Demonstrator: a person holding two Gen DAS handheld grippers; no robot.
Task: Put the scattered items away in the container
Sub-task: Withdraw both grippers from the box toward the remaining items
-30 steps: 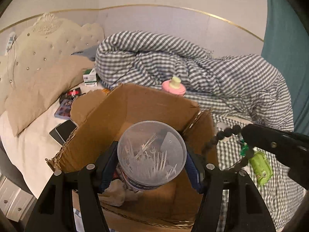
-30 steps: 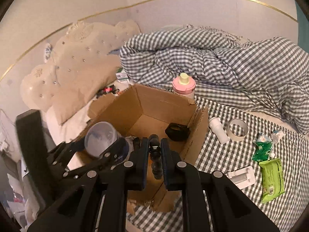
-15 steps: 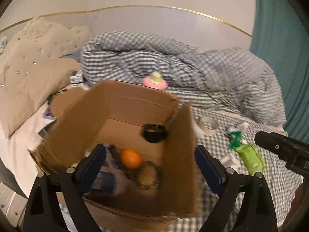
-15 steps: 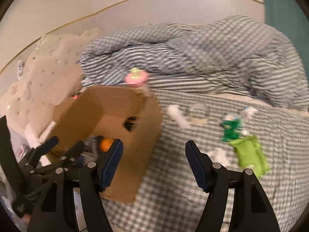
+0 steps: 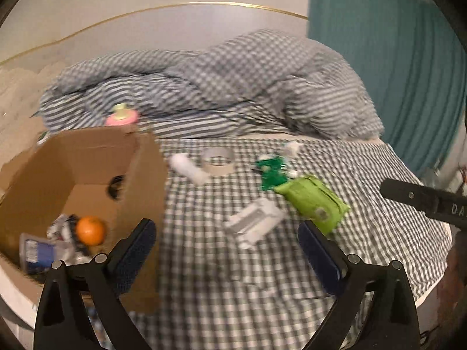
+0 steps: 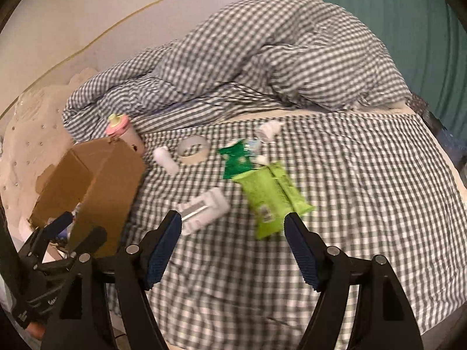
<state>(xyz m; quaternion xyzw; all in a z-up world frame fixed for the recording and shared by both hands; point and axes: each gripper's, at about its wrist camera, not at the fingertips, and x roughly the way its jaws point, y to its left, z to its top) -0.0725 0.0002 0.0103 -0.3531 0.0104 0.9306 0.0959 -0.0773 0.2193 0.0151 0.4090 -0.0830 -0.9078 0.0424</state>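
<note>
Cardboard box (image 5: 87,180), the container for this tidy-up, sits on the bed (image 5: 364,175) ahead and to the left of the left hand-held gripper (image 5: 227,253), with its near right corner just beside that gripper's left finger. Judging by its contents, the job is partly done: an orange (image 5: 90,230), a dark round object (image 5: 116,188) against the far wall and a blurred heap of packets in the near corner already lie inside. Left on the checked sheet, ahead of the right hand-held gripper (image 6: 232,248), are a white flat pack (image 6: 202,210) closest to its left finger, a light-green wipes packet (image 6: 270,198) closest to its right finger, and farther off a dark-green wrapper (image 6: 236,163), a roll of tape (image 6: 193,149), a white tube (image 6: 166,159) and a small crumpled white thing (image 6: 268,131). A pink-lidded bottle (image 6: 122,131) stands just behind the box, touching or nearly touching it. Both hand-held grippers are spread wide and carry nothing. Motion blur smears both views, so labels cannot be read and the crumpled white thing cannot be identified. The box's near wall is cut off by the frame edge, and from the right wrist its interior is almost wholly hidden by its own side.
</note>
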